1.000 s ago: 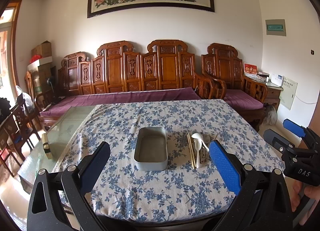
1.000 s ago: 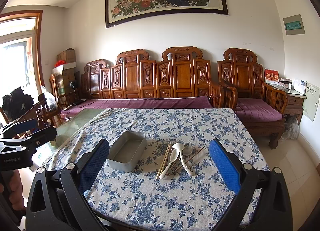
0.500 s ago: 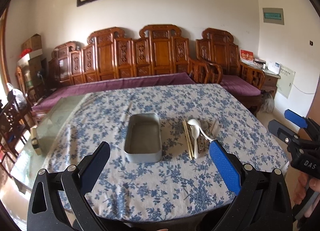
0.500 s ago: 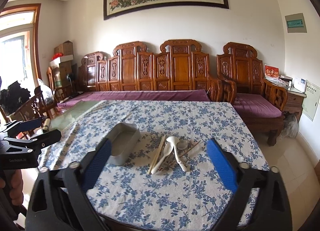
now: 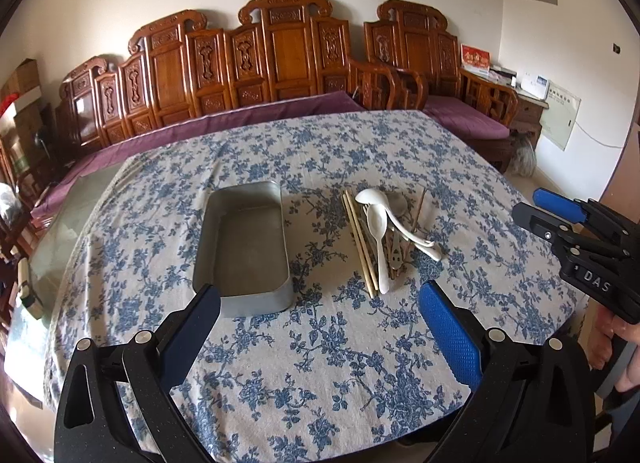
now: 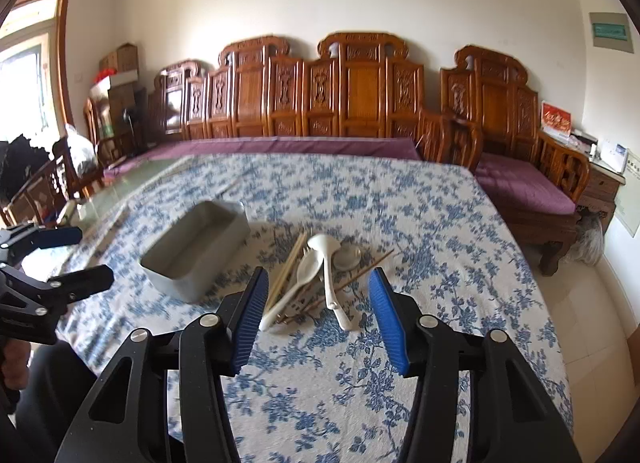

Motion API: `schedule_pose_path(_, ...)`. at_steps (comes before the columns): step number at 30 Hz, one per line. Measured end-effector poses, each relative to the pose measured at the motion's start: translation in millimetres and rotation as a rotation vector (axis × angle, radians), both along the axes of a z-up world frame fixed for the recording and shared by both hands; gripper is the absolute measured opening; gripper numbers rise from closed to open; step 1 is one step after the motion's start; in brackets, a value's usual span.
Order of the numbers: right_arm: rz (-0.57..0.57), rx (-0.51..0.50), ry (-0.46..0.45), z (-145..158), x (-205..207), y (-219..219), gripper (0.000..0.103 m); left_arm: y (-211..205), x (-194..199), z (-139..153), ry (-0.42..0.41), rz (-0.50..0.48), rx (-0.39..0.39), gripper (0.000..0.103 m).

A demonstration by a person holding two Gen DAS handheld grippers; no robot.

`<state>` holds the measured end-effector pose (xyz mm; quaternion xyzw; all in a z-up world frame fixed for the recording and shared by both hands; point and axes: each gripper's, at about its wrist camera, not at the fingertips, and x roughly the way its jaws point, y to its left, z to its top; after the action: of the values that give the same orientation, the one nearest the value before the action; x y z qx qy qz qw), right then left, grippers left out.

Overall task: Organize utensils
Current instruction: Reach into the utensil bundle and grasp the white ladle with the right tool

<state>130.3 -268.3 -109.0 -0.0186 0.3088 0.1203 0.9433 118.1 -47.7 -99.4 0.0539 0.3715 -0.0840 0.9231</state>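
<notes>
Utensils (image 5: 382, 237) lie beside the bare metal tin (image 5: 244, 247); left gripper (image 5: 320, 323) and right gripper (image 6: 314, 317) both gape, holding nothing.

We see soft daylight from the window (image 6: 28, 59) at left, fisheye bending at the edges, and slight blur in the right wrist view

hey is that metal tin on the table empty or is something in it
Empty. The metal tin shows only its bare floor; the utensils lie beside it on the tablecloth.
</notes>
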Motion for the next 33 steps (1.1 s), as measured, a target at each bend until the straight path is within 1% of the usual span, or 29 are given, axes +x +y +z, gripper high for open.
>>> schedule_pose_path(4, 0.030, -0.014, 0.070, -25, 30, 4, 0.052, -9, 18, -15, 0.035, -0.019, 0.013, 0.096)
schedule_pose_path(7, 0.057, 0.000, 0.116, -44, 58, 5, 0.047, -17, 32, -24, 0.055, -0.036, 0.015, 0.096)
schedule_pose_path(9, 0.074, 0.001, 0.146, -54, 78, 7, 0.042, -23, 43, -29, 0.063, -0.047, 0.023, 0.096)
schedule_pose_path(10, 0.080, 0.000, 0.158, -58, 85, 8, 0.041, -26, 49, -32, 0.064, -0.049, 0.032, 0.096)
schedule_pose_path(15, 0.130, -0.034, 0.245, -87, 132, 16, 0.033, -35, 72, -46, 0.085, -0.055, 0.036, 0.096)
schedule_pose_path(17, 0.139, -0.052, 0.272, -97, 146, 21, 0.032, -39, 81, -52, 0.096, -0.059, 0.038, 0.096)
schedule_pose_path(18, 0.144, -0.060, 0.292, -104, 156, 22, 0.032, -41, 84, -54, 0.100, -0.061, 0.039, 0.095)
schedule_pose_path(19, 0.143, -0.073, 0.312, -110, 164, 24, 0.032, -43, 89, -56, 0.109, -0.065, 0.035, 0.092)
schedule_pose_path(21, 0.145, -0.084, 0.342, -121, 178, 27, 0.028, -46, 94, -59, 0.119, -0.067, 0.037, 0.088)
schedule_pose_path(23, 0.147, -0.083, 0.364, -130, 188, 27, 0.026, -48, 98, -61, 0.126, -0.071, 0.037, 0.086)
schedule_pose_path(24, 0.149, -0.084, 0.373, -134, 192, 28, 0.023, -48, 100, -62, 0.130, -0.071, 0.035, 0.084)
schedule_pose_path(27, 0.138, -0.071, 0.383, -140, 196, 26, 0.020, -48, 102, -67, 0.143, -0.069, 0.038, 0.084)
schedule_pose_path(29, 0.143, -0.057, 0.382, -140, 196, 26, 0.018, -48, 102, -70, 0.149, -0.069, 0.044, 0.084)
schedule_pose_path(31, 0.148, -0.053, 0.385, -139, 194, 26, 0.011, -50, 103, -74, 0.159, -0.066, 0.050, 0.084)
schedule_pose_path(33, 0.156, -0.051, 0.387, -139, 193, 25, 0.011, -53, 104, -78, 0.169, -0.068, 0.057, 0.084)
